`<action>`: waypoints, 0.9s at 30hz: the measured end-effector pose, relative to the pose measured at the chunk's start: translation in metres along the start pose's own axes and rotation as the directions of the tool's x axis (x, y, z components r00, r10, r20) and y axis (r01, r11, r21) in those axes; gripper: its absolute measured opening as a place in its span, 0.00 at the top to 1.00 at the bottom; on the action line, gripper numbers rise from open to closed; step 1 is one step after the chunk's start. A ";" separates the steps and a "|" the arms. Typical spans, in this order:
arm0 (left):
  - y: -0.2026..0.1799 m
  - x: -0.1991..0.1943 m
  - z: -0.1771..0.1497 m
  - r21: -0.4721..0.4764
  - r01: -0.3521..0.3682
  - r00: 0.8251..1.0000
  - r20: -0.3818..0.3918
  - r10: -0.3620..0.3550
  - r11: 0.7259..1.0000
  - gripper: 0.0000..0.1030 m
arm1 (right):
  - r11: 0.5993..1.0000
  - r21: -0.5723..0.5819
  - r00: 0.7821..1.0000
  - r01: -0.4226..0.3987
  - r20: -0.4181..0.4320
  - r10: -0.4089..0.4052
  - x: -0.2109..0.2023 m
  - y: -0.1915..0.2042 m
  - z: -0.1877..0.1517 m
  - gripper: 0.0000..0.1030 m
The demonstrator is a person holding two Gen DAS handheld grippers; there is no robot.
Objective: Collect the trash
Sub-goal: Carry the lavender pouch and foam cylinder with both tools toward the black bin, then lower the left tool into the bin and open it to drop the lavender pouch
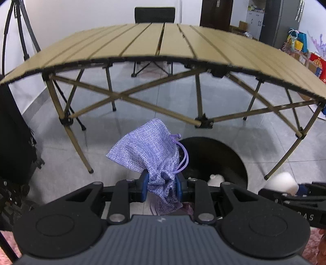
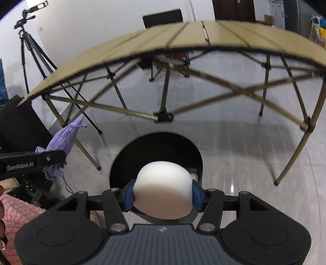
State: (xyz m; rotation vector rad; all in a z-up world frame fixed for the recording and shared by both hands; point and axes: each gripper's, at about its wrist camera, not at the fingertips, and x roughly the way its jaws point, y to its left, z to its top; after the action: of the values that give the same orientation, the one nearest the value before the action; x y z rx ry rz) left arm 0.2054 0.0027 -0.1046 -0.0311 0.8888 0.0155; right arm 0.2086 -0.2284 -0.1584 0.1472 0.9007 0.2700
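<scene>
My left gripper [image 1: 162, 186] is shut on a purple woven drawstring pouch [image 1: 146, 150] and holds it in the air, just left of a round black bin [image 1: 216, 159] on the floor. A white item [image 1: 216, 179] lies inside the bin. My right gripper [image 2: 163, 195] is shut on a white foam block [image 2: 164, 189] and holds it over the black bin [image 2: 156, 146]. The foam block also shows at the right of the left wrist view [image 1: 282, 182]. The pouch shows at the left of the right wrist view [image 2: 63, 140], in the left gripper [image 2: 51, 158].
A tan slatted folding table [image 1: 163, 42] with crossed legs stands beyond the bin, over a glossy grey tile floor [image 2: 244, 150]. A black chair [image 1: 154, 14] is behind it. A tripod [image 2: 30, 51] and black cases [image 1: 12, 130] stand at the left. Colourful bags [image 1: 297, 42] are far right.
</scene>
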 end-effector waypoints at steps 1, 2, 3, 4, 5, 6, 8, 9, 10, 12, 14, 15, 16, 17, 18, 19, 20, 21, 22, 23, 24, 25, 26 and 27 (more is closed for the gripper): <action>0.002 0.004 -0.002 -0.003 -0.001 1.000 -0.008 0.001 1.000 0.75 | 1.000 0.013 1.000 -0.003 -0.011 0.004 0.008 -0.003 -0.004 0.48; 0.004 0.008 -0.004 -0.004 -0.005 1.000 -0.016 0.005 1.000 0.75 | 1.000 0.025 1.000 -0.007 -0.021 0.008 0.013 -0.006 -0.008 0.48; 0.006 0.011 -0.005 -0.006 -0.011 1.000 -0.022 0.011 1.000 0.75 | 0.999 0.040 0.999 -0.009 -0.033 0.011 0.019 -0.009 -0.013 0.48; 0.008 0.016 -0.007 -0.010 -0.019 0.999 -0.028 0.018 1.000 0.75 | 0.999 0.054 0.999 -0.010 -0.045 0.012 0.025 -0.013 -0.019 0.48; 0.010 0.021 -0.009 -0.016 -0.024 0.999 -0.033 0.023 1.000 0.75 | 0.998 0.067 0.998 -0.009 -0.057 0.013 0.030 -0.016 -0.023 0.48; 0.013 0.027 -0.011 -0.022 -0.028 0.999 -0.044 0.027 0.999 0.75 | 0.997 0.076 0.997 -0.007 -0.070 0.013 0.034 -0.019 -0.027 0.48; 0.016 0.038 -0.013 -0.028 -0.031 0.997 -0.068 0.029 0.999 0.75 | 0.997 0.075 0.997 0.006 -0.083 0.001 0.039 -0.021 -0.030 0.48; 0.017 0.044 -0.015 -0.028 -0.038 0.996 -0.083 0.035 0.999 0.75 | 0.997 0.075 0.997 0.008 -0.082 -0.002 0.040 -0.023 -0.031 0.48; 0.018 0.049 -0.015 -0.027 -0.045 0.994 -0.096 0.042 0.999 0.75 | 0.997 0.076 0.997 0.011 -0.080 -0.005 0.040 -0.024 -0.032 0.48; 0.020 0.056 -0.015 -0.029 -0.054 0.992 -0.118 0.050 0.998 0.75 | 0.997 0.078 0.997 0.023 -0.078 -0.017 0.042 -0.026 -0.032 0.48; 0.022 0.062 -0.016 -0.033 -0.059 0.989 -0.136 0.054 0.998 0.75 | 0.996 0.087 0.996 0.037 -0.084 -0.030 0.045 -0.030 -0.033 0.48; 0.023 0.064 -0.016 -0.035 -0.062 0.988 -0.144 0.056 0.997 0.75 | 0.995 0.094 0.996 0.043 -0.088 -0.035 0.047 -0.032 -0.033 0.48; 0.023 0.066 -0.015 -0.037 -0.065 0.987 -0.150 0.059 0.997 0.75 | 0.994 0.102 0.995 0.050 -0.092 -0.040 0.049 -0.034 -0.033 0.48; 0.023 0.067 -0.015 -0.040 -0.068 0.986 -0.156 0.061 0.997 0.75 | 0.993 0.107 0.994 0.056 -0.096 -0.045 0.050 -0.036 -0.032 0.48; 0.023 0.069 -0.015 -0.042 -0.069 0.985 -0.163 0.061 0.997 0.75 | 0.992 0.112 0.994 0.062 -0.098 -0.051 0.051 -0.038 -0.032 0.48; 0.023 0.070 -0.015 -0.045 -0.069 0.983 -0.171 0.061 0.997 0.75 | 0.991 0.116 0.994 0.066 -0.099 -0.054 0.052 -0.039 -0.032 0.48; 0.023 0.072 -0.014 -0.046 -0.071 0.982 -0.176 0.062 0.996 0.75 | 0.991 0.118 0.993 0.068 -0.101 -0.056 0.053 -0.040 -0.032 0.48; 0.022 0.074 -0.014 -0.046 -0.074 0.981 -0.182 0.064 0.996 0.75 | 0.991 0.117 0.993 0.071 -0.102 -0.059 0.054 -0.040 -0.032 0.48; 0.021 0.076 -0.013 -0.046 -0.075 0.979 -0.191 0.065 0.996 0.75 | 0.991 0.114 0.993 0.074 -0.102 -0.062 0.054 -0.040 -0.032 0.48; 0.021 0.077 -0.012 -0.047 -0.075 0.978 -0.197 0.064 0.996 0.75 | 0.991 0.111 0.992 0.078 -0.103 -0.066 0.055 -0.041 -0.032 0.48; 0.020 0.078 -0.010 -0.049 -0.074 0.977 -0.203 0.063 0.996 0.75 | 0.991 0.111 0.992 0.081 -0.105 -0.069 0.056 -0.041 -0.032 0.48; 0.018 0.079 -0.009 -0.049 -0.072 0.977 -0.206 0.060 0.996 0.75 | 0.990 0.112 0.992 0.084 -0.108 -0.072 0.056 -0.043 -0.032 0.48; 0.017 0.080 -0.008 -0.049 -0.069 0.976 -0.208 0.057 0.996 0.75 | 0.990 0.114 0.991 0.088 -0.109 -0.075 0.057 -0.043 -0.032 0.48; 0.015 0.081 -0.006 -0.048 -0.065 0.976 -0.210 0.054 0.997 0.75 | 0.989 0.118 0.991 0.092 -0.109 -0.079 0.057 -0.045 -0.032 0.48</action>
State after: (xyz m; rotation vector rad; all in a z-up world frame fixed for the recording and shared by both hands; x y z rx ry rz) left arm 0.2517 0.0180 -0.1719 -0.0582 1.0988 0.0944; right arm 0.2243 -0.2544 -0.2318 0.2090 1.0252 0.1433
